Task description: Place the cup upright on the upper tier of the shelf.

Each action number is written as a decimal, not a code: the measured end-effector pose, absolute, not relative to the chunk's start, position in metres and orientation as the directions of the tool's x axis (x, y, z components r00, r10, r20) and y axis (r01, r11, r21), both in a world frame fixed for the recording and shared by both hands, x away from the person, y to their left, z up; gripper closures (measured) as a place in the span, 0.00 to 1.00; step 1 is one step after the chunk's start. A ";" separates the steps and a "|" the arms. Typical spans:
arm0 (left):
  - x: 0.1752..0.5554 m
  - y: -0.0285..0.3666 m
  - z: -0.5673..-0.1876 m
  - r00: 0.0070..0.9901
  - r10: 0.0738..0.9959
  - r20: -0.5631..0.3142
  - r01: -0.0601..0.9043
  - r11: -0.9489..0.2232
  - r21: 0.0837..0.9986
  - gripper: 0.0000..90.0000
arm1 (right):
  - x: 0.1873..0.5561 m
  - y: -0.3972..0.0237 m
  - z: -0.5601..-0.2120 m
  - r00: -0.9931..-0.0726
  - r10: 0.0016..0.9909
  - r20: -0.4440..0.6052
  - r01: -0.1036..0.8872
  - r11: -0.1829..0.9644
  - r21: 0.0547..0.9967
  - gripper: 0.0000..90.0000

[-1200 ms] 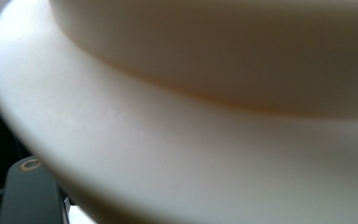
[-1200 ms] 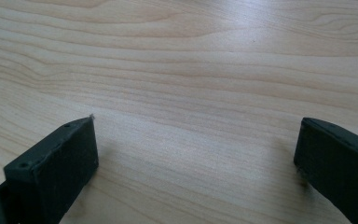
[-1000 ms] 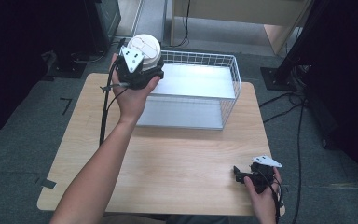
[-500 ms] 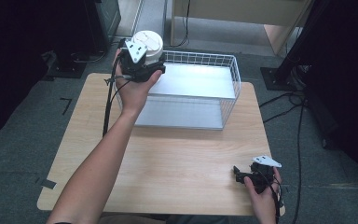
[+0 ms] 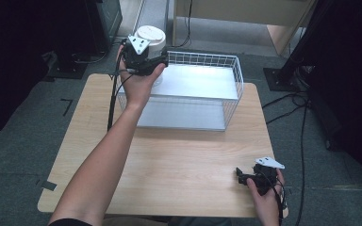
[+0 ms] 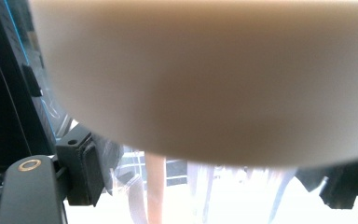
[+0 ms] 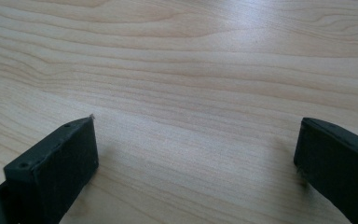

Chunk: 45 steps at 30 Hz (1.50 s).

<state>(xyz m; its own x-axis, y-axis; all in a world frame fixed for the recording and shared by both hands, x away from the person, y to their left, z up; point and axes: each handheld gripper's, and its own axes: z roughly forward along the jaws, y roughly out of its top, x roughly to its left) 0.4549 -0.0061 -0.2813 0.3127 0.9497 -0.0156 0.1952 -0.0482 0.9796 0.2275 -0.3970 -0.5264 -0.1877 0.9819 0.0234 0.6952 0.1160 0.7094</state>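
Left gripper (image 5: 147,55) clamped on a white cup (image 5: 151,37) at the upper left of the frame, right gripper (image 5: 250,177) idle at the lower right.

No brand, label or writing can be read anywhere here. In the high view the left forearm runs up from the bottom left, hand wrapped round the gripper, which carries the cup at the far left corner of the white wire basket (image 5: 233,75), up near its rim. Whether the cup touches the basket, I can't tell. The left gripper view has the cup (image 6: 205,79) looming pale and blurred right up at the lens, black jaws flanking its lower part, closed tight on it. Down at the lower right, the right hand (image 5: 264,200) rests its gripper on the wooden table (image 5: 169,165). The right gripper view shows those jaws standing wide apart over bare wood grain, nothing between them.
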 end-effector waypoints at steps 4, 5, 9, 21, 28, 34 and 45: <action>0.455 -0.006 -0.280 0.315 0.949 -0.011 0.187 -0.050 0.981 0.17 | 0.228 -0.397 -0.526 -0.189 0.982 0.023 0.695 0.117 0.709 0.00; 0.455 -0.006 -0.279 0.316 0.949 -0.009 0.182 -0.051 0.982 0.16 | 0.228 -0.397 -0.526 -0.188 0.982 0.023 0.695 0.116 0.709 0.00; 0.453 -0.005 -0.274 0.312 0.950 -0.006 0.178 -0.052 0.983 0.06 | 0.228 -0.397 -0.526 -0.188 0.982 0.024 0.695 0.116 0.709 0.00; 0.438 0.001 -0.271 0.302 0.953 0.005 0.141 -0.049 0.989 0.00 | 0.227 -0.397 -0.526 -0.188 0.982 0.024 0.696 0.116 0.709 0.00; 0.427 0.008 -0.269 0.315 0.949 0.013 0.118 -0.052 0.992 0.00 | 0.227 -0.397 -0.526 -0.188 0.982 0.023 0.696 0.116 0.709 0.00; 0.413 0.014 -0.271 0.328 0.945 0.010 0.104 -0.047 0.993 0.00 | 0.227 -0.397 -0.526 -0.188 0.982 0.023 0.696 0.116 0.709 0.00; 0.389 0.023 -0.277 0.357 0.934 0.014 0.097 -0.052 0.994 0.00 | 0.227 -0.397 -0.526 -0.188 0.982 0.023 0.695 0.116 0.709 0.00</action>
